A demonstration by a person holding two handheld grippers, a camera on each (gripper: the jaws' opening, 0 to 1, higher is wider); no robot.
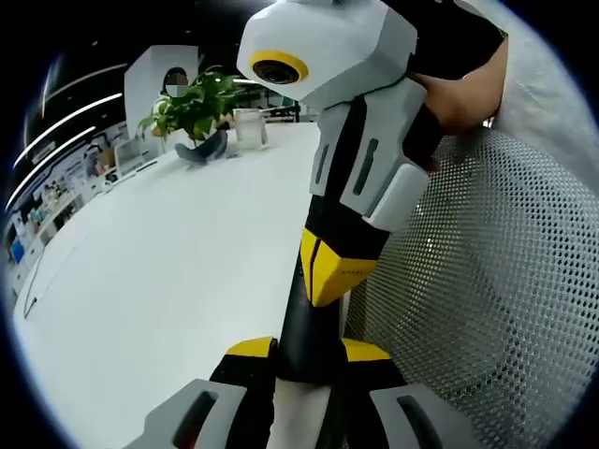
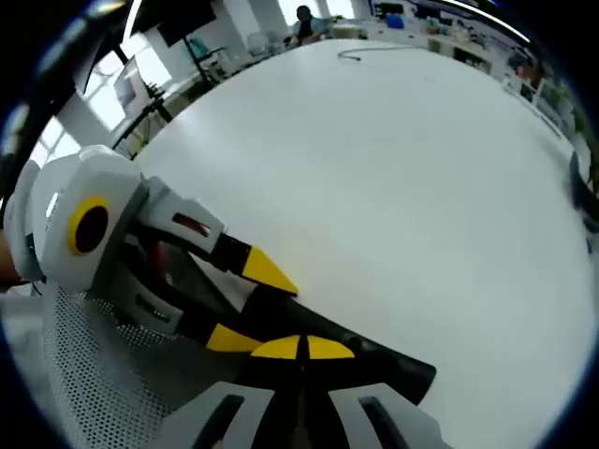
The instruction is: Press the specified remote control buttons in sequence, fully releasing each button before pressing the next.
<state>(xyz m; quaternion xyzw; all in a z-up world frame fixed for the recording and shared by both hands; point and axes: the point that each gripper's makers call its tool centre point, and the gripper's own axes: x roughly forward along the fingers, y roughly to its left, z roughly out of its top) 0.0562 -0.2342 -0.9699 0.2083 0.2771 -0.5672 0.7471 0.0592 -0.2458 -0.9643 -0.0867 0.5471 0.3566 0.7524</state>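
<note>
Both grippers on the remote control

Left gripper clamps the remote control; right gripper, jaws closed, should press straight, then lift fully.

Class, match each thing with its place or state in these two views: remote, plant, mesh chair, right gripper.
Things:
1. remote
2. plant
3. mesh chair
4. right gripper

Places or states:
A. shut, yellow tips aimed down at the remote
B. standing at the far end of the white table
C. clamped by the left gripper
D. beside the table's edge, off the tabletop

Pairs: 1-C, 2-B, 3-D, 4-A
</note>
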